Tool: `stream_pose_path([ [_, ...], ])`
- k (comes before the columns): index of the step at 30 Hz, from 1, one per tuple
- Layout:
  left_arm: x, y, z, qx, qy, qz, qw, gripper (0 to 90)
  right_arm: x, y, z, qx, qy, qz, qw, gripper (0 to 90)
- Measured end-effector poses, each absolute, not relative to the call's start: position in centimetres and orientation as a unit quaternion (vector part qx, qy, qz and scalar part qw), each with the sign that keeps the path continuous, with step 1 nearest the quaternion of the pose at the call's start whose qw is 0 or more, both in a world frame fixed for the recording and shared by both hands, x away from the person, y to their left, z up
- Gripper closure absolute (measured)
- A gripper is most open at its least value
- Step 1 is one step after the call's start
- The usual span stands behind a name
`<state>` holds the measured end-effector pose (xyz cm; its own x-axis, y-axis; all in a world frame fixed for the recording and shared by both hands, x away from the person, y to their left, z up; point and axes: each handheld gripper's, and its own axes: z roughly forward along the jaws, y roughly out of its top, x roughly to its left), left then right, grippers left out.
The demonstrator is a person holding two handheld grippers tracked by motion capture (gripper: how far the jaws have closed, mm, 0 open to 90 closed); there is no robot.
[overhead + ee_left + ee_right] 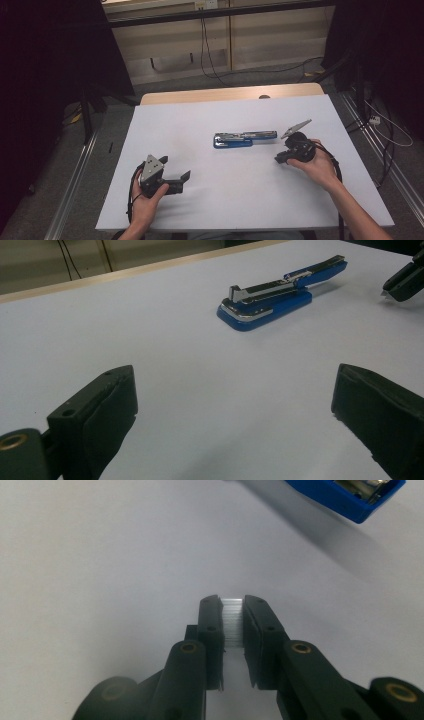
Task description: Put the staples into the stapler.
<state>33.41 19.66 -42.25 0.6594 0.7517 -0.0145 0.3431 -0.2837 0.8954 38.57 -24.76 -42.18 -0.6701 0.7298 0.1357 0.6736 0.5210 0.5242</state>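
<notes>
A blue stapler [245, 138] lies swung open on the white table top [225, 200], its metal magazine facing up; in the left gripper view the stapler [280, 295] is far ahead. Just right of the stapler, my right gripper [278, 159] points down toward the table. Its jaws [232, 602] are shut on a short silvery strip of staples [232, 622], with a corner of the stapler [350, 495] just beyond. My left gripper [175, 167] rests at the front left, jaws wide open [235, 390] with nothing between them. The right gripper's tip [400, 285] shows at the far right.
The white sheet covers a wooden table whose far edge [230, 94] shows beyond it. Cables [210, 60] trail across the floor behind, and metal rails [75, 175] run along both sides of the table.
</notes>
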Motion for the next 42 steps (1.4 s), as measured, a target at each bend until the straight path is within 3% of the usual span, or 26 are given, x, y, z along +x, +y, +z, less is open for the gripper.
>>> stream_pose_path([
  [42,33.6,20.1,-42.2,0.768,0.359,0.215,0.484,4.8,38.3,-24.2,-39.5,0.385,0.837,0.377,0.094,79.2],
])
